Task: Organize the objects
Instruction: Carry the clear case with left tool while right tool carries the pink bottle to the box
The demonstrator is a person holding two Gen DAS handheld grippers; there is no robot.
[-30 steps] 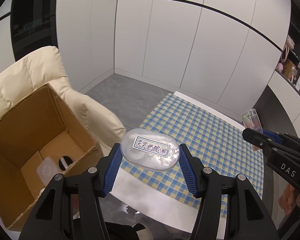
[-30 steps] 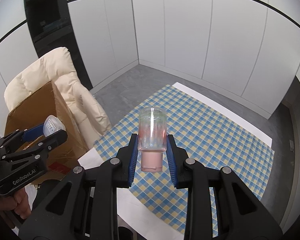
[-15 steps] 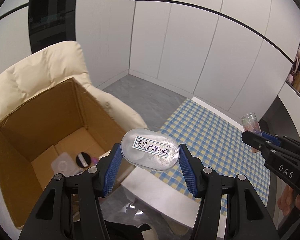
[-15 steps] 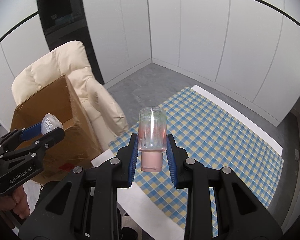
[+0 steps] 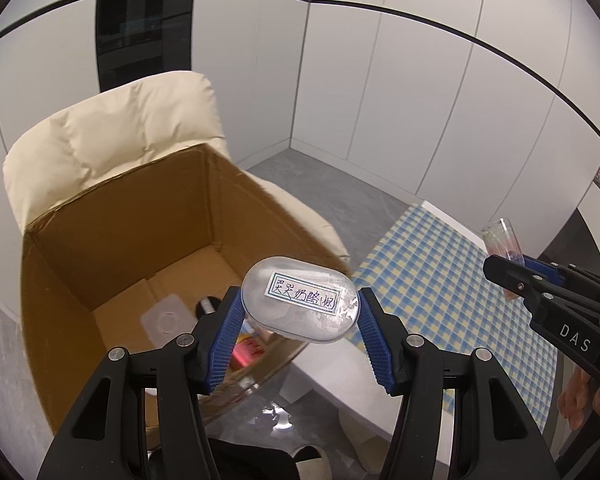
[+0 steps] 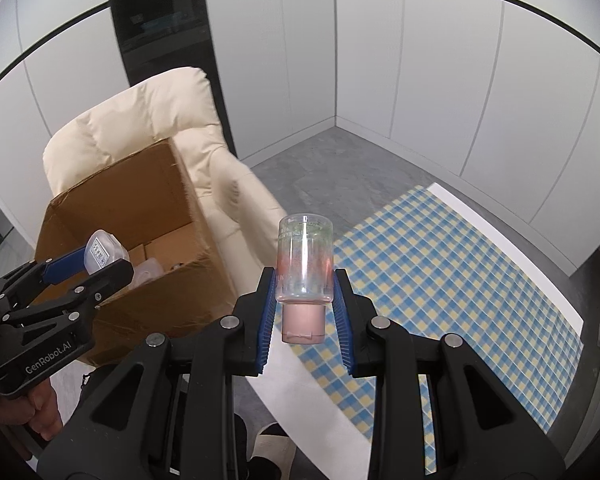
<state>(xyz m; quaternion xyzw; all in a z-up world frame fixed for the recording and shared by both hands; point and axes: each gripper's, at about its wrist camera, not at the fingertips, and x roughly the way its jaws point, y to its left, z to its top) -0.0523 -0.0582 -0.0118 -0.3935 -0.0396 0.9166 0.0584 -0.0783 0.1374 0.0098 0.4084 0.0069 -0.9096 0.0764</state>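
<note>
Clear plastic makes up the oval lidded container (image 5: 300, 300) that the left gripper (image 5: 300, 336) is holding, its blue ribbed fingers (image 5: 226, 340) pressing on the two narrow ends. A white label with handwritten characters is showing on the lid. The container is hanging above the near corner of an open cardboard box (image 5: 112, 216), over the box's rim rather than inside it. On the box floor a square translucent lid (image 5: 166, 318), a dark capped item (image 5: 206, 306) and a small red-and-pink package (image 5: 246, 350) are lying, the last partly hidden behind the left finger.

The right gripper (image 6: 305, 308) is clamping a clear bottle (image 6: 305, 262) upside down, its pink cap (image 6: 303, 322) pointing toward the camera between the blue fingers (image 6: 267, 316), which are closing on the bottle's body. A pink tint is showing inside the bottle. It is hanging in the air above the edge of a white table (image 6: 324, 396) covered with a blue-and-yellow checked cloth (image 6: 440, 280).

The box is sitting on a cream padded armchair (image 5: 112, 136) just beside the table. Behind them, white wall panels (image 6: 440, 72) and a dark tall unit (image 6: 160, 16) are standing over a grey floor (image 6: 340, 168). A person's hand (image 6: 40, 416) is gripping the left gripper's handle at the lower left of the right wrist view.
</note>
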